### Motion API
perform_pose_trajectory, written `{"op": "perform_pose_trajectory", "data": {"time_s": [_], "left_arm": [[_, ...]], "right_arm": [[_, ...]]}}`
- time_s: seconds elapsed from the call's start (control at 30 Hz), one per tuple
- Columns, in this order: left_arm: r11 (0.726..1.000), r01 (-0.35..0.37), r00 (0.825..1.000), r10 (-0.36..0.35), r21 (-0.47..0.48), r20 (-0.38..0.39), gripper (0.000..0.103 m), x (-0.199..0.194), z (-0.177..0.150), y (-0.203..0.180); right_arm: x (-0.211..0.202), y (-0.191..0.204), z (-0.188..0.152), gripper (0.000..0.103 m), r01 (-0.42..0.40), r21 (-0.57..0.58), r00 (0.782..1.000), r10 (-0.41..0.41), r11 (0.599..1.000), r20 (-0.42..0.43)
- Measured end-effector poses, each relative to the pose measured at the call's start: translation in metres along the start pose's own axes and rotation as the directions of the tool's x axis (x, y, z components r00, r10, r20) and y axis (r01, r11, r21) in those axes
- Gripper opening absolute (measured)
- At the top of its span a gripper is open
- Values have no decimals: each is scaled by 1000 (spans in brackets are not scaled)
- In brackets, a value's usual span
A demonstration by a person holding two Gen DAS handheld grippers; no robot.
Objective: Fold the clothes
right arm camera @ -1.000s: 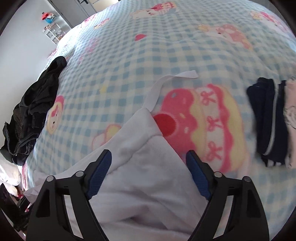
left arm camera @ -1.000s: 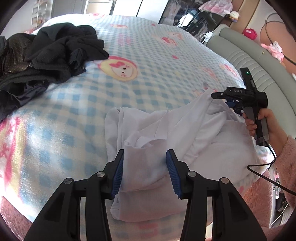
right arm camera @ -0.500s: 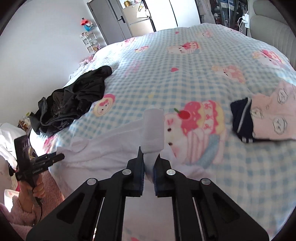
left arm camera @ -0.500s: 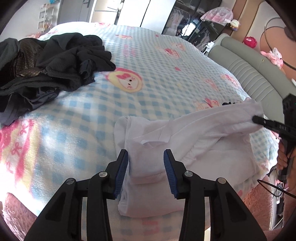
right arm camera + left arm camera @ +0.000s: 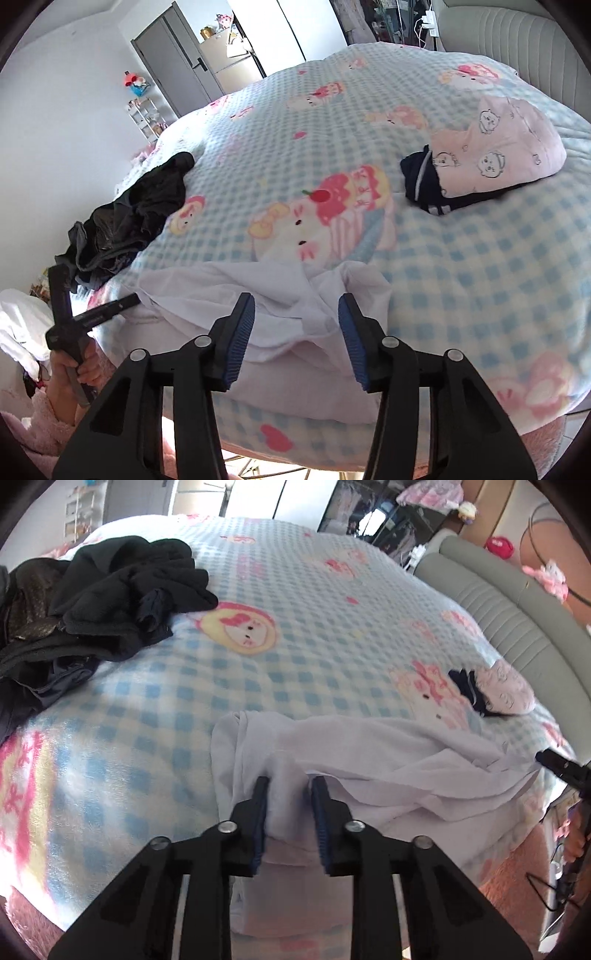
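A white garment (image 5: 388, 753) lies crumpled at the near edge of the bed; it also shows in the right wrist view (image 5: 280, 295). My left gripper (image 5: 288, 794) is closed on a thick fold of the garment's near left part. My right gripper (image 5: 295, 317) is open over the garment's right end, with cloth lying loose between the jaws. Its tip shows at the right edge of the left wrist view (image 5: 554, 762).
A heap of black clothes (image 5: 92, 598) lies at the bed's left (image 5: 140, 206). A folded pink garment on a navy one (image 5: 491, 158) sits to the right (image 5: 495, 694). The checked blanket (image 5: 295, 609) covers the bed. A grey headboard (image 5: 517, 620) runs along the far right.
My right gripper was shut on the garment's end half a second ago and has opened; that end now lies on the bed. My left gripper has closed tighter on the fold.
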State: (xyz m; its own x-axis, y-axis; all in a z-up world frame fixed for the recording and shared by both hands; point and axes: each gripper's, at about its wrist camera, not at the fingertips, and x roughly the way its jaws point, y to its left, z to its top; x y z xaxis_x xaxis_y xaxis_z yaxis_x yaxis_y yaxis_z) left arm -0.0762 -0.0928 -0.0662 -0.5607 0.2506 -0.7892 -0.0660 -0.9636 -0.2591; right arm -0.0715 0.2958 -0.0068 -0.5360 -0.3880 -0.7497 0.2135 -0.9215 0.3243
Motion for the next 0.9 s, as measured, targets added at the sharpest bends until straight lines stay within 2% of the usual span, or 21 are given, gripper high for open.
{"op": "perform_pose_trajectory", "data": {"time_s": [0.07, 0.1, 0.13, 0.2, 0.23, 0.3, 0.37, 0.43, 0.5, 0.57, 0.63, 0.67, 0.7, 0.73, 0.77, 0.8, 0.83, 0.87, 0.9], "left_arm": [[1000, 10, 999, -11, 24, 33, 11, -12, -7, -7], [999, 16, 999, -18, 32, 50, 10, -20, -11, -9], [999, 16, 998, -19, 43, 65, 10, -29, -15, -9], [997, -11, 997, 4, 79, 79, 10, -46, -24, -8], [994, -28, 997, 20, 102, 71, 13, -51, -29, -7], [988, -62, 998, 60, 144, 19, 18, -53, -41, -3], [990, -70, 997, 74, 124, -23, 32, -53, -49, 7], [998, -28, 1000, 29, 53, -11, 41, -58, -52, 18], [995, 80, 996, -78, -56, 35, 41, -66, -51, 31], [957, 225, 972, -208, -184, 106, 44, -70, -49, 47], [884, 363, 929, -320, -295, 183, 44, -71, -49, 64], [848, 414, 908, -357, -331, 220, 44, -72, -50, 71], [829, 435, 898, -370, -352, 238, 44, -72, -50, 74], [853, 391, 919, -337, -346, 206, 45, -69, -50, 72], [896, 308, 950, -277, -320, 142, 45, -64, -49, 66], [933, 225, 974, -213, -282, 73, 45, -57, -50, 58], [963, 142, 989, -146, -229, -1, 45, -49, -52, 49], [976, 98, 993, -109, -197, -49, 45, -42, -55, 44], [976, 95, 991, -110, -195, -70, 45, -37, -59, 41]], "right_arm": [[12, 8, -1, 48, 5, -14, 1000, -5, 1000, -31], [22, 9, -7, 43, 31, -29, 997, -33, 999, -71], [30, 8, -13, 32, 54, -38, 992, -58, 998, -110], [36, -3, -26, 27, 82, -1, 983, -81, 997, -163], [34, -13, -32, 27, 95, 49, 982, -85, 994, -168], [24, -35, -40, 27, 127, 165, 981, -99, 978, -169], [10, -49, -42, 33, 171, 225, 978, -139, 959, -153], [-6, -52, -40, 43, 175, 235, 982, -153, 956, -107], [-14, -51, -37, 49, 140, 236, 989, -127, 962, -70], [-12, -50, -36, 51, 131, 235, 991, -118, 963, -69], [0, -48, -40, 51, 140, 221, 987, -119, 965, -107], [9, -47, -44, 51, 162, 203, 981, -135, 966, -138], [17, -47, -49, 50, 207, 176, 968, -176, 962, -178], [25, -47, -55, 50, 251, 148, 952, -216, 957, -217], [28, -47, -59, 50, 276, 138, 942, -239, 951, -237], [24, -49, -62, 50, 272, 162, 946, -232, 949, -227], [20, -50, -65, 51, 268, 185, 949, -226, 946, -217], [16, -51, -67, 51, 266, 202, 952, -223, 943, -211], [12, -50, -66, 51, 266, 204, 953, -225, 942, -205]]}}
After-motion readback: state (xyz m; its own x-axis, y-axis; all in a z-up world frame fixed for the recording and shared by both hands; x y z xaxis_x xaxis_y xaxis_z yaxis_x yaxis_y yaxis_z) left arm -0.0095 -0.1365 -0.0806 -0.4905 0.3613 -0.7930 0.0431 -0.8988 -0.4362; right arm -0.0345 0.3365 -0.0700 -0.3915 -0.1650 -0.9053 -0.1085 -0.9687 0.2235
